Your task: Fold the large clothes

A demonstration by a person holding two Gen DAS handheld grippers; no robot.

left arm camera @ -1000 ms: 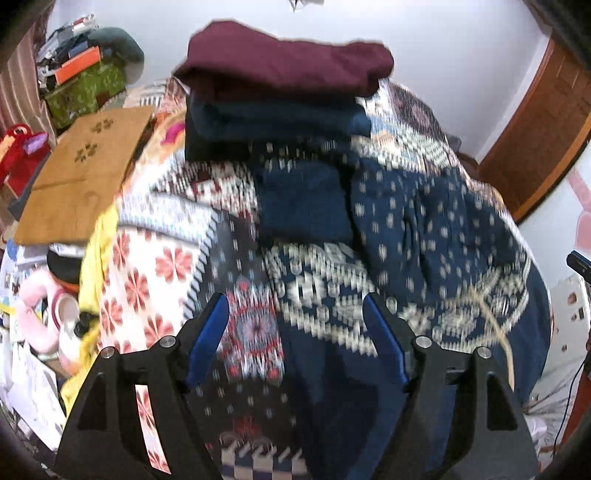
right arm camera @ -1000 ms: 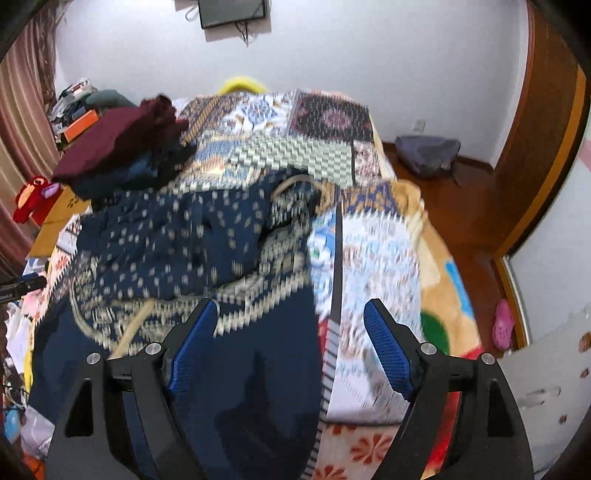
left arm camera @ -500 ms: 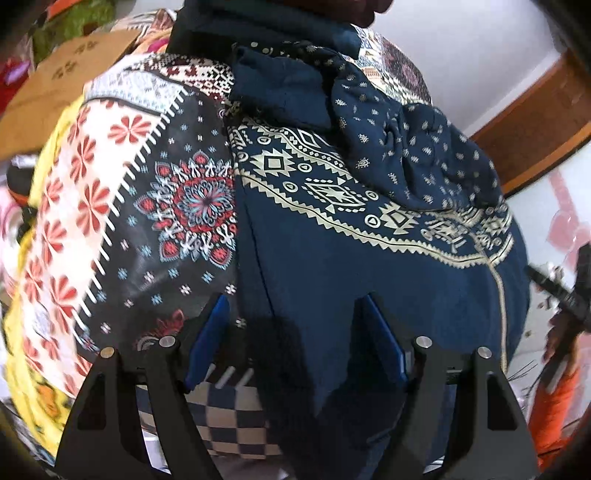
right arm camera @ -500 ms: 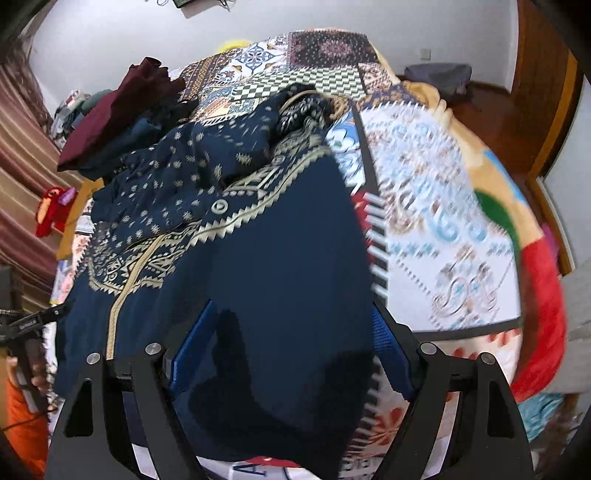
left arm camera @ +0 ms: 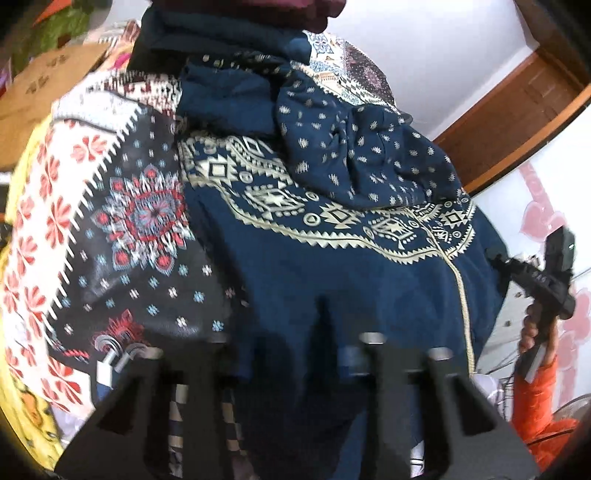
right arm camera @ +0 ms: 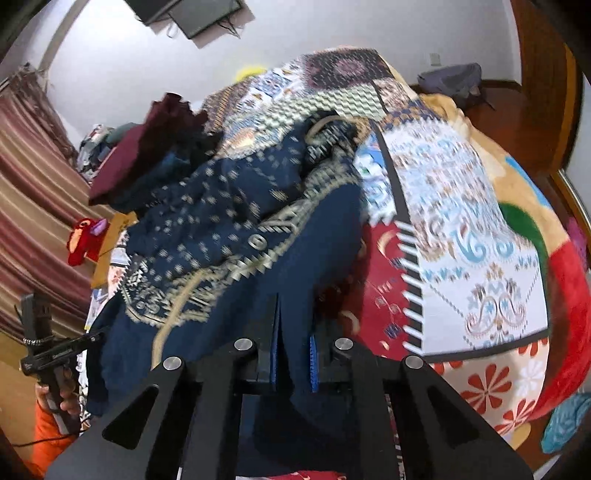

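A large navy garment (left arm camera: 332, 266) with a cream geometric border and a dotted upper part lies spread on the bed, its near hem hanging over the bed's edge. My left gripper (left arm camera: 291, 332) sits at that hem's left part, its jaws closing with bunched navy cloth between them and pressed by the fingers. In the right wrist view the same garment (right arm camera: 221, 221) runs away to the upper left. My right gripper (right arm camera: 293, 332) is shut on its near right hem, with a fold of navy cloth pinched between the blue pads.
A patchwork bedspread (left arm camera: 55, 221) (right arm camera: 461, 240) covers the bed. Folded maroon and dark blue clothes (left arm camera: 229, 29) (right arm camera: 140, 155) are stacked at its far side. A hand in an orange sleeve (left arm camera: 532, 332) holds the other gripper's handle. A wooden door (left arm camera: 517, 110) stands at the right.
Both grippers sank toward the garment's near hem, and the view tipped downward. Their jaws went from wide open to closed, with navy cloth caught in each.
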